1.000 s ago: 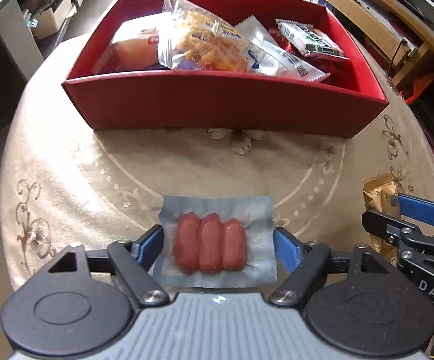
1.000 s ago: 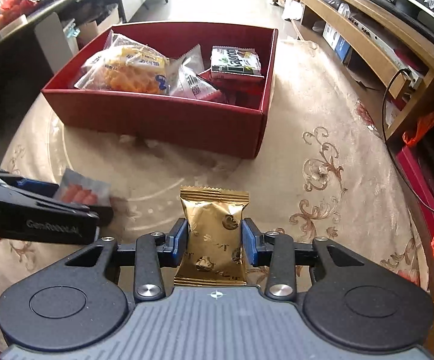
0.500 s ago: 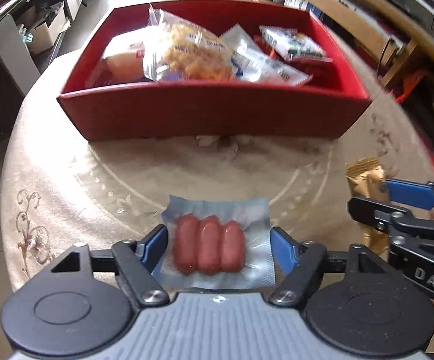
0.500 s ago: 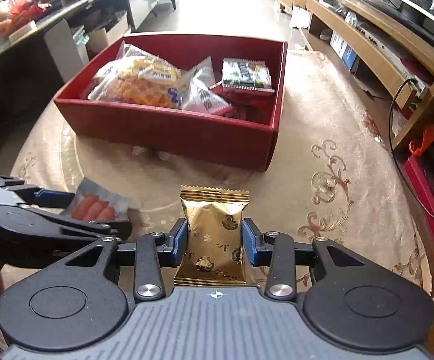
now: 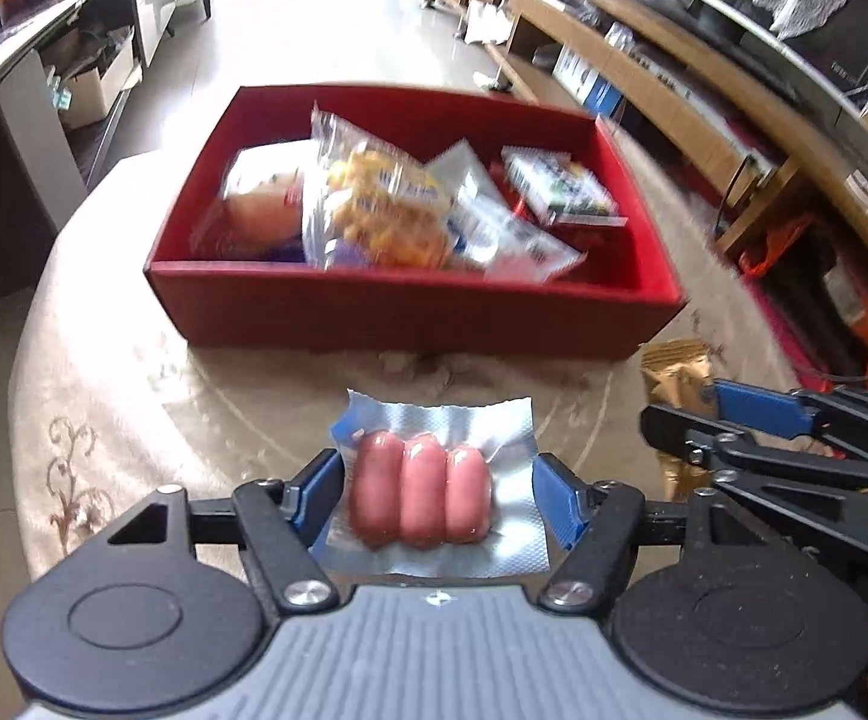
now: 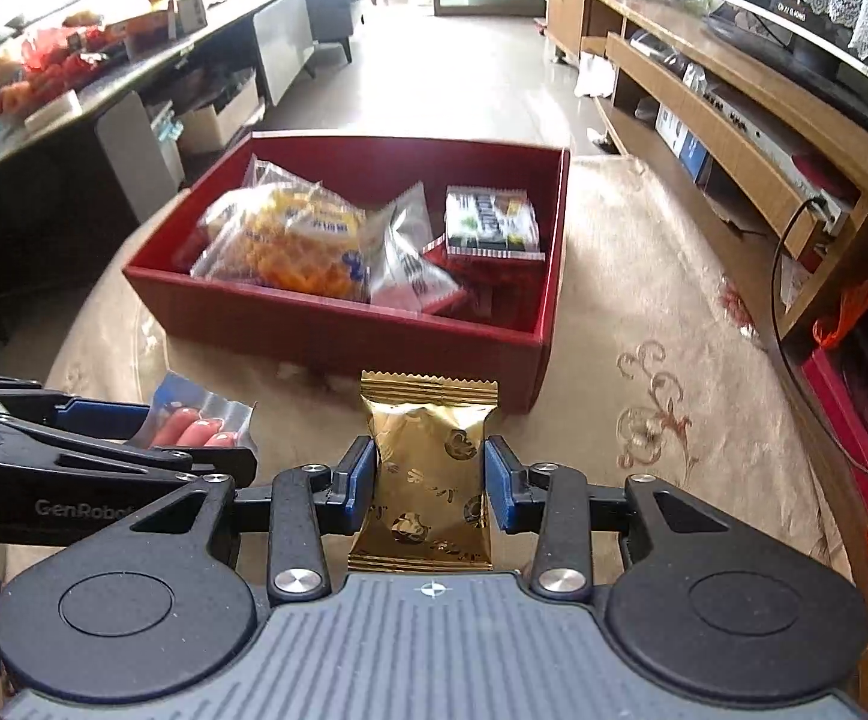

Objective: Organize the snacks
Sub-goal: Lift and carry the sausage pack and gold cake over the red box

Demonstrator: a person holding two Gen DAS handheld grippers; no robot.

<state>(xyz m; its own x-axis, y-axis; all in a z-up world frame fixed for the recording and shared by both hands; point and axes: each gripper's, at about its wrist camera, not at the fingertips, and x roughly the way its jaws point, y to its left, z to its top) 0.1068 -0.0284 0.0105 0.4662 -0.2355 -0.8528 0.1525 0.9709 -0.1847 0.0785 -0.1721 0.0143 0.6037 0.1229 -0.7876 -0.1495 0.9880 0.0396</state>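
Currently we've got the sausage pack between the blue pads of the left gripper – jaws closing on its clear wrapper edges, pack lifted off the beige tablecloth. Over on our right gripper, the jaws are clamped on both sides of the gold snack packet, which stands upright in the grip. Both sit just short of the red box – it holds several wrapped snacks, including a yellow-snack bag and a green-and-white packet.
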